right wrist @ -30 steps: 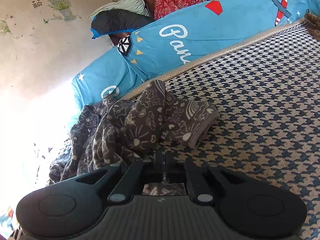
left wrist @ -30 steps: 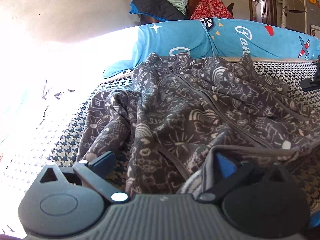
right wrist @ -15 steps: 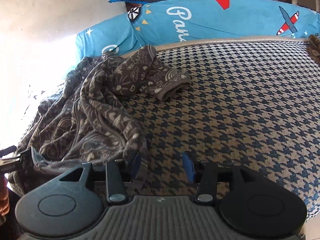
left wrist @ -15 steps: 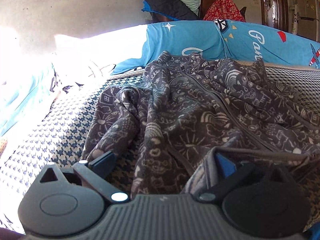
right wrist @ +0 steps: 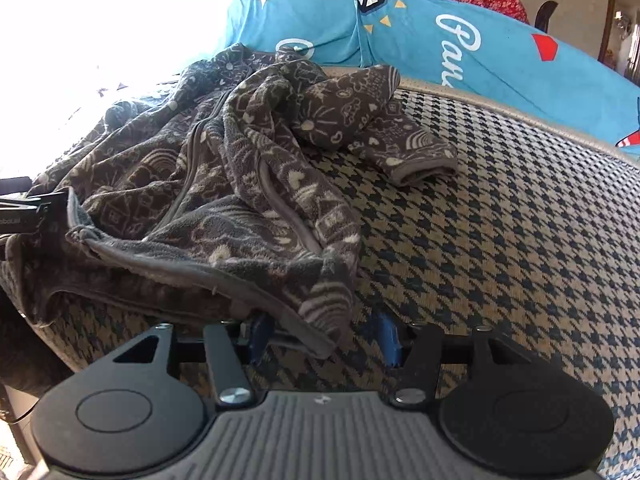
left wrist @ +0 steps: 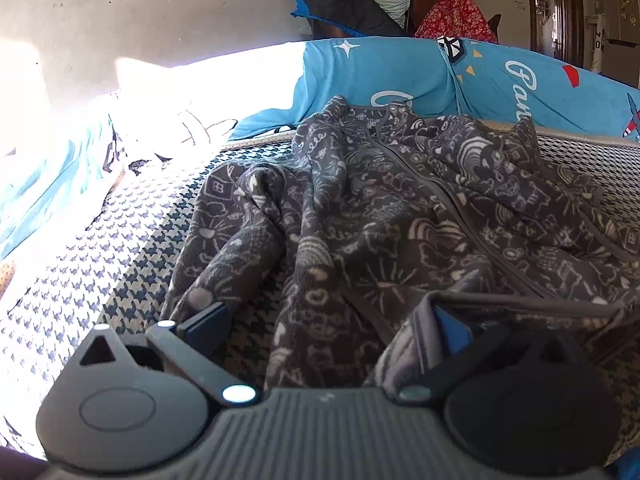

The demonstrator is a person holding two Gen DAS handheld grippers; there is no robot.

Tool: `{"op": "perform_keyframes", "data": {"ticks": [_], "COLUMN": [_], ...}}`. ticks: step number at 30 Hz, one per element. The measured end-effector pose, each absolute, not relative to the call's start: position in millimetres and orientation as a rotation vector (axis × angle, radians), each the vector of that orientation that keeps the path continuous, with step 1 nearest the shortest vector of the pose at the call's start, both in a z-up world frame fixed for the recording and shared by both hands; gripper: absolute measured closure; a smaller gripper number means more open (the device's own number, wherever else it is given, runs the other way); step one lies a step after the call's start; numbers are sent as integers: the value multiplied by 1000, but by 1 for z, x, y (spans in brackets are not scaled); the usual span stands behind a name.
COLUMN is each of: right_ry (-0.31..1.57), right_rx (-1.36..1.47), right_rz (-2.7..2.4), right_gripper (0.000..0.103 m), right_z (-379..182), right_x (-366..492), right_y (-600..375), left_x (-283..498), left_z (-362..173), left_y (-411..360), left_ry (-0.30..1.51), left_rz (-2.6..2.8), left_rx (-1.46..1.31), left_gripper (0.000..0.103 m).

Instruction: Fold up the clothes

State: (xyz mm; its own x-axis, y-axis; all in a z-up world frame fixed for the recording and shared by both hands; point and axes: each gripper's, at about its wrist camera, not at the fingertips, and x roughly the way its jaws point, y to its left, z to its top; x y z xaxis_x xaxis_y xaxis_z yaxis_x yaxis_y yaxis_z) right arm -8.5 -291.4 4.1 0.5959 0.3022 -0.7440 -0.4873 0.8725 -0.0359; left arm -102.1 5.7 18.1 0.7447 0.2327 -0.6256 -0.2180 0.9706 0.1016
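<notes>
**Fleece jacket spread on the mat, both tongs at its near hem**

Much is lost to glare: a sunlit patch to the left of both tongs washes out the bedding there, and the jacket's far-left edge fades into it. The left gripper's (left wrist: 324, 320) right finger is partly buried under a fold of cloth, so only a strip of its blue pad (left wrist: 450, 326) shows; whether that pad actually presses the cloth cannot be told. In the right wrist view the left tool appears only as a dark bar cut off by the picture's left edge, at the jacket's hem corner.

The left gripper stands wide, its left finger bare over the mat, the jacket's hem draped over and around its right finger.

The right gripper (right wrist: 324, 334) stands about half open and its jaws are opening. The corner of the jacket's hem lies between the blue pads (right wrist: 387, 336), beside the left one; neither pad squeezes it.

The dark grey doodle-print fleece jacket (right wrist: 224, 184) lies crumpled and zipped just ahead of both tongs, on a blue and cream houndstooth mat (right wrist: 500, 240). One sleeve (right wrist: 400, 148) is bent back ahead of the right gripper, its cuff resting on the mat. Beyond the jacket runs a bright blue printed quilt (left wrist: 400, 76), and further back lie piled clothes (left wrist: 352, 8) against the wall.
</notes>
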Motion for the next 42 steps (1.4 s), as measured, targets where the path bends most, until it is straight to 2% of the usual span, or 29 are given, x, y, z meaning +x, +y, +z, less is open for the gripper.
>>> {"op": "perform_keyframes", "data": {"ticks": [10,22,34,42], "right_ry": [680,621,541,378], "right_rx": [-27,46,-33,-36], "right_rz": [304,207,91,73], "right_gripper": [51,51,51,51], "right_z": [32,43,50,73], "right_x": [22,34,28,-3], "right_y": [-286,-277,-285,-288], "left_x": [-132,-150,-160,-157], "left_z": [21,-2,17,56], "left_y": [-13,-32,-25,-21], "left_ry": [676,707,590,447], "left_rz": [169,238,382,548], "left_rx": [75,225,247,293], "left_gripper": [0,0,0,0]}}
